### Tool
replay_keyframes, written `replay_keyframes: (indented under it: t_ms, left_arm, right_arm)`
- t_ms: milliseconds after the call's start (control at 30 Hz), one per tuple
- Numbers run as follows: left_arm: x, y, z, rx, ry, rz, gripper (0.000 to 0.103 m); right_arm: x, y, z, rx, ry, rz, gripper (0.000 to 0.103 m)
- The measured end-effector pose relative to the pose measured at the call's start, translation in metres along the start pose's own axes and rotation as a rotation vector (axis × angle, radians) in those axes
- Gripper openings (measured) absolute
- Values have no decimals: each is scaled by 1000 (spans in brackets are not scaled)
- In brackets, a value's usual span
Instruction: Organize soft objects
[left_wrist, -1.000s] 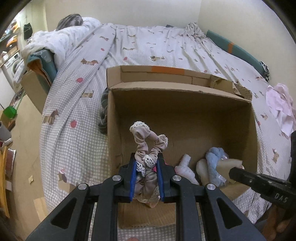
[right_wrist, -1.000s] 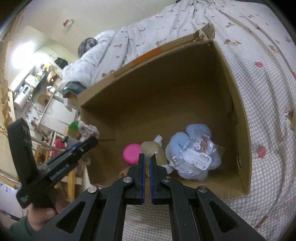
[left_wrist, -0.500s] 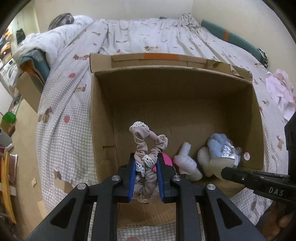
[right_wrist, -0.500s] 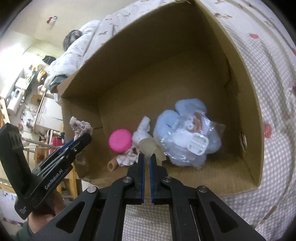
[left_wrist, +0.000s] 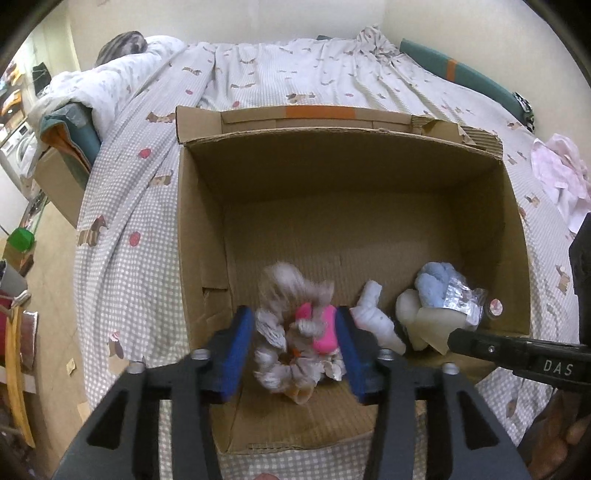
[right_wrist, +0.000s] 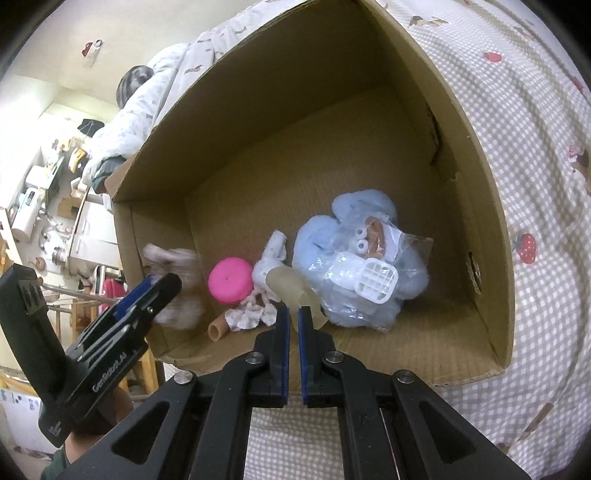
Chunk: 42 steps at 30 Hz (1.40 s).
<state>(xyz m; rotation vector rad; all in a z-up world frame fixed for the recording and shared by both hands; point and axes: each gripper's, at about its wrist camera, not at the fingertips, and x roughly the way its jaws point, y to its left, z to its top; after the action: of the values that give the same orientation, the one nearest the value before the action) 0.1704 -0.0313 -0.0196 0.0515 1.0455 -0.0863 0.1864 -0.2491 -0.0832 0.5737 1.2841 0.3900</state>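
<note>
The left gripper (left_wrist: 295, 345) had just been opening, its blue pads apart and the blurred beige scrunchie (left_wrist: 291, 332) loose between them over the cardboard box (left_wrist: 199, 258). The right gripper (right_wrist: 293, 328) was pressed together, pinching nothing

Soft indoor light, cardboard box (left_wrist: 343, 177) interior shadowed, scrunchie (left_wrist: 291, 332) motion-blurred, bright glare at 9 o'clock in the right wrist view, fisheye bending and dark vignette at edges
</note>
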Motion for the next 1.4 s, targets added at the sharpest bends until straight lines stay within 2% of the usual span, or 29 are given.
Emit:
replay_keyframes:
  t_ms: [133,300,333,400,500,567,633,800,1033,1167,1233,1400]
  left_arm:
    - [-3,-1,1,11,-10,-1,56]
    - [-3,-3,-1,21,-1,-5,73]
    - [-4,-3,-2,23,3,-10,76]
    - [-4,-4,-3,26,11,-18,87]
    - [-4,-5,-7,35,23,-16,88]
    - [-4,-5,-8,36,30,-22,88]
    - [-7,-5,-9,32,29,-23,88]
    - [-19,-3,-10,8,9,-29,88]
    - [-49,12,-13,-29,-56,-1,88]
    - [-70,22,-19,-67,-100,9,88]
    - [-76,24,-23,-68,-120,41,88]
    - [-86,26,-33,-62,-130,60,88]
  right_arm:
    - [1,-5,-1,20,9,20,6]
    - [0,-17,-2,59,19,44,7]
    - [-1,-18,-2,66,16,45,9]
    - [-3,-21,-3,85,10,54,15]
    - [-8,-22,-5,104,5,82,33]
    - [-13,-22,-6,118,-11,96,70]
    - [-20,-21,-6,132,-35,125,75]
    - [-28,-21,-8,150,-54,111,75]
    - [-43,-7,-15,69,-101,50,75]
    - [-60,7,-22,-12,-172,-5,75]
    - [-70,14,-26,-53,-213,-28,75]
    - [-91,25,-38,-138,-301,-73,75]
